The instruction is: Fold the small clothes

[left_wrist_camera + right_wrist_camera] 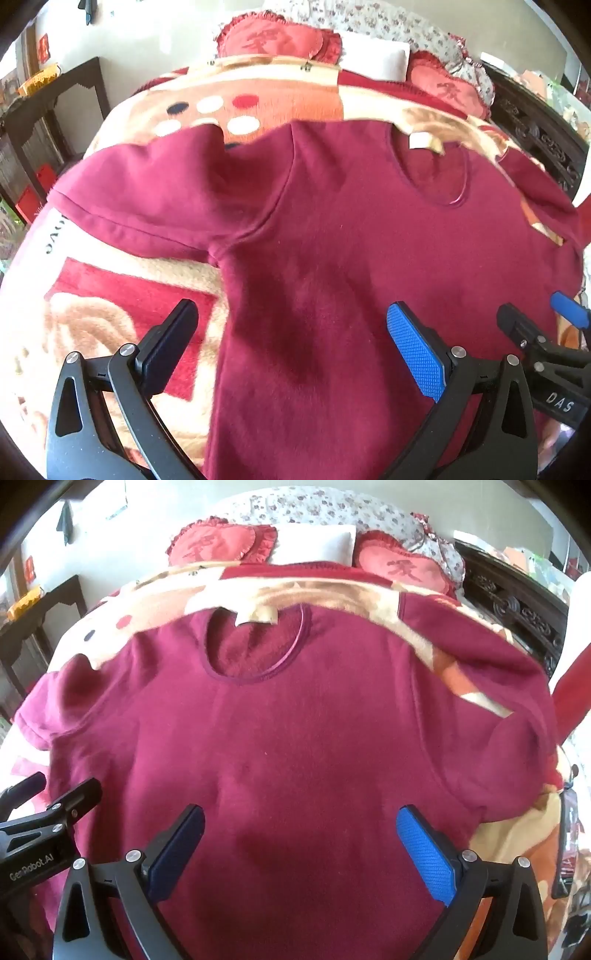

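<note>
A dark red short-sleeved top (351, 240) lies spread flat, front up, on a patterned blanket (110, 325); its round neckline with a white label (419, 140) points away from me. It also fills the right wrist view (295, 738). My left gripper (291, 325) is open and empty, hovering over the top's left side near the sleeve seam. My right gripper (301, 830) is open and empty over the lower middle of the top. The right gripper shows at the right edge of the left wrist view (535, 325); the left gripper shows at the left edge of the right wrist view (55, 801).
The blanket covers a bed with two red heart-shaped cushions (221, 546) and a white pillow (314, 548) at the head. A dark wooden table (48, 107) stands to the left. A carved dark wooden cabinet (517, 605) stands to the right.
</note>
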